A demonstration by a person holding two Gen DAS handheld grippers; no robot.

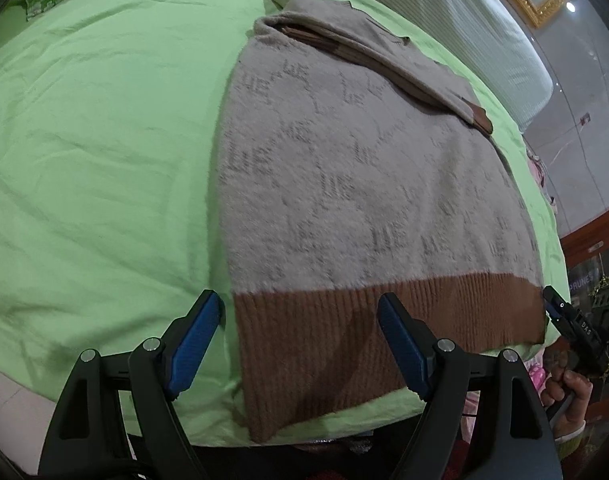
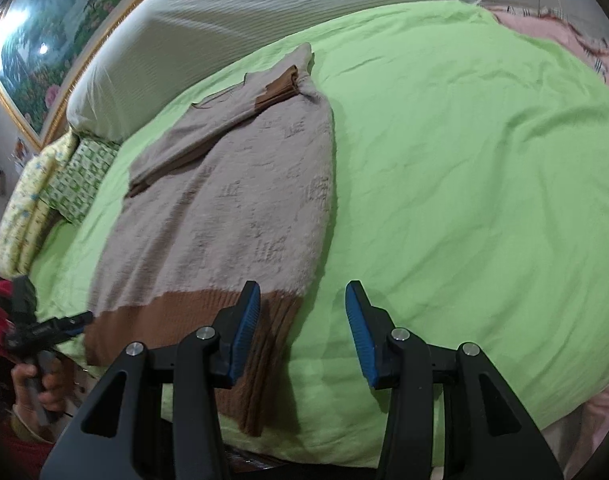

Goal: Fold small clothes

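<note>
The sweater (image 1: 368,184) lies flat on the bed (image 1: 104,140), sleeves already folded across its top, brown hem (image 1: 384,320) at the near edge. The lengthwise folds look not yet done. Left hand-held gripper (image 1: 300,340) and right hand-held gripper (image 2: 302,328) hover spread at the hem corners, pinching nothing.

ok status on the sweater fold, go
Left gripper open, straddling hem corner. Right gripper open at the other corner. Sweater flat on green sheet, sleeve folded across. Nothing in the way.

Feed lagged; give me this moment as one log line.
sweater: flat on bed, sleeves folded | left hand-held gripper: open at hem | right hand-held gripper: open at hem
</note>
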